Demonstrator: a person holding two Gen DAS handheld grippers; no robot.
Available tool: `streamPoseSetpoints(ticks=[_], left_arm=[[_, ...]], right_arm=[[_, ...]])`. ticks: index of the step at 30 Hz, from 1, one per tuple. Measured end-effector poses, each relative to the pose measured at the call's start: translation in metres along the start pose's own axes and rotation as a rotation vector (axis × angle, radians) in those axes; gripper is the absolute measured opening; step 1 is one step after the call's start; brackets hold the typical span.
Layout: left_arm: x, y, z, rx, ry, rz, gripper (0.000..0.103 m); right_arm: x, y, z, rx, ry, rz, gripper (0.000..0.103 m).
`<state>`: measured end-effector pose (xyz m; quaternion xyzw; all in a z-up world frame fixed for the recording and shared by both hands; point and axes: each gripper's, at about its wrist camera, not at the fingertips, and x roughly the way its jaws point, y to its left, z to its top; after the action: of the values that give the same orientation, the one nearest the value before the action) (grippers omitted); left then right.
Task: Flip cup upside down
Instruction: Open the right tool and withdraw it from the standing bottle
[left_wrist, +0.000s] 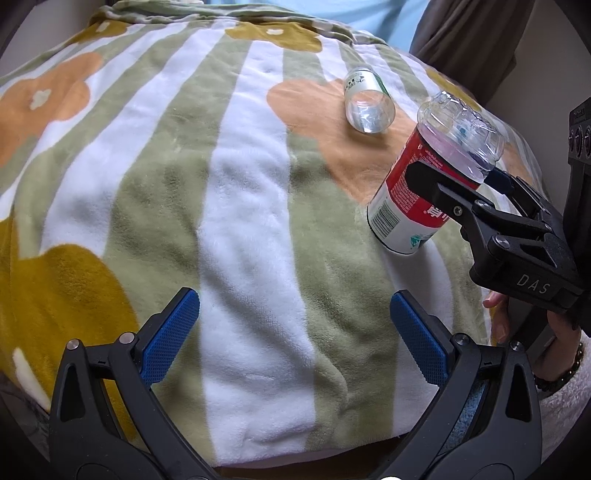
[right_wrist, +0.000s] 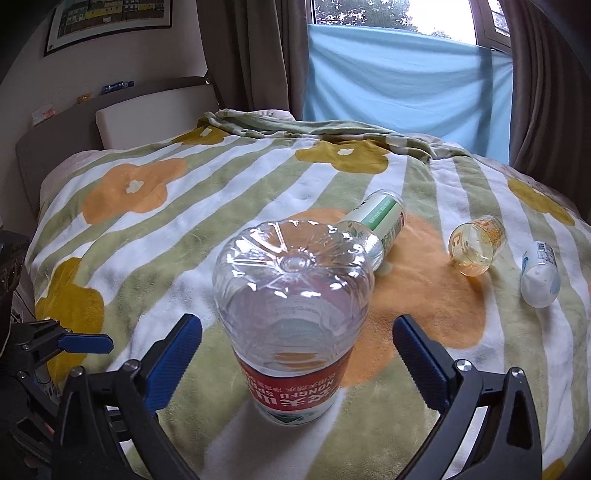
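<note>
A clear plastic cup with a red and white label (right_wrist: 293, 317) stands upside down on the flowered blanket (right_wrist: 155, 236), its ribbed base up. My right gripper (right_wrist: 297, 332) is open, its blue pads either side of the cup without touching it. In the left wrist view the same cup (left_wrist: 428, 177) sits tilted at the right with the right gripper (left_wrist: 456, 173) around it. My left gripper (left_wrist: 295, 332) is open and empty over the blanket (left_wrist: 240, 221), well left of the cup.
A clear cup with a green label (right_wrist: 376, 225) lies on its side behind the red one; it also shows in the left wrist view (left_wrist: 367, 99). An orange-tinted cup (right_wrist: 476, 245) and a white-and-blue one (right_wrist: 539, 273) lie on their sides to the right. A headboard and curtains stand beyond the bed.
</note>
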<state>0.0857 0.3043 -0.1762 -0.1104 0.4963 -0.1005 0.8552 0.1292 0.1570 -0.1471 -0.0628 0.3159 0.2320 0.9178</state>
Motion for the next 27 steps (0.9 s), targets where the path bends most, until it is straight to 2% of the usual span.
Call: streamPoseSetpoints(ticks=[6, 16, 23, 27], left_arm=[[-0.002, 0.0, 0.001, -0.005, -0.008, -0.001, 0.102], [-0.003, 0.001, 0.0, -0.004, -0.02, 0.003, 0.102], [-0.036, -0.012, 0.003, -0.012, -0.08, 0.021, 0.102], [-0.079, -0.031, 0.015, -0.023, -0.151, -0.035, 0.102]], right_arm=[[-0.003, -0.005, -0.001, 0.052, -0.03, 0.037, 0.103], [-0.02, 0.002, 0.007, -0.003, -0.046, -0.025, 0.103], [-0.086, -0.005, 0.021, 0.024, -0.098, -0.094, 0.103], [-0.137, -0.004, 0.031, 0.013, -0.118, -0.177, 0.103]])
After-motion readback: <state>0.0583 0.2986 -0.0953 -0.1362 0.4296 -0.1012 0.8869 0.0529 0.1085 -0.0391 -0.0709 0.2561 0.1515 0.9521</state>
